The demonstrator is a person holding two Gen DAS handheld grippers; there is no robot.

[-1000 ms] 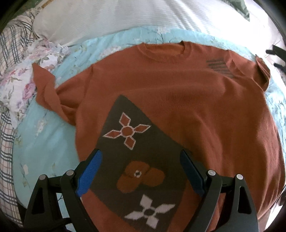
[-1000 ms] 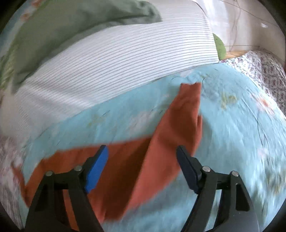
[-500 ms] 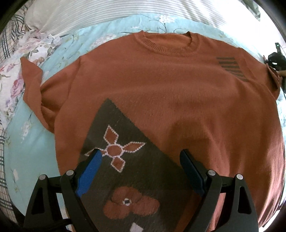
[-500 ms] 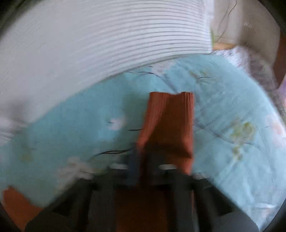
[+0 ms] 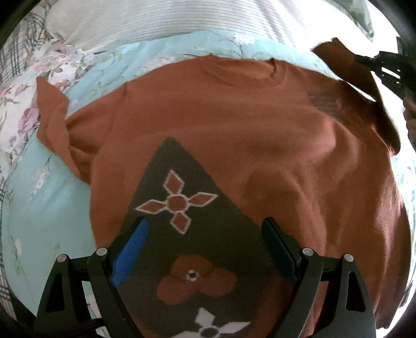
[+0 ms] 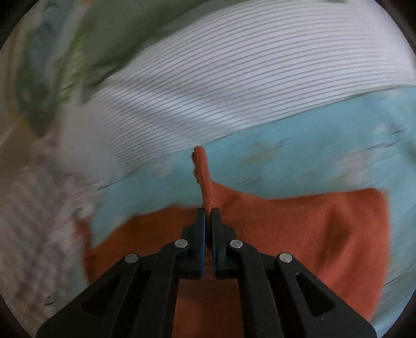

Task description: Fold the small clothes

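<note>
A rust-orange sweater [image 5: 234, 130] with a dark patterned patch lies front up on a light blue floral bed cover [image 5: 39, 208]. My left gripper [image 5: 205, 234] hovers open over the patch near the hem, with nothing between its fingers. Its left sleeve [image 5: 52, 122] lies crumpled at the left. My right gripper [image 6: 207, 213] is shut on the cuff of the right sleeve [image 6: 202, 171], which sticks up edge-on from between the pads. In the left wrist view that sleeve [image 5: 345, 67] is lifted at the upper right, with the right gripper [image 5: 364, 61] on it.
A white striped pillow [image 5: 182, 20] lies beyond the collar, also the striped pillow [image 6: 234, 72] in the right wrist view. Green bedding [image 6: 78, 39] lies behind it. Floral and plaid bedding [image 5: 15, 91] sits at the left edge.
My right gripper closed on the right sleeve cuff and swung it up and in over the shoulder. The left gripper stayed open over the patch, its view shifting slightly.
</note>
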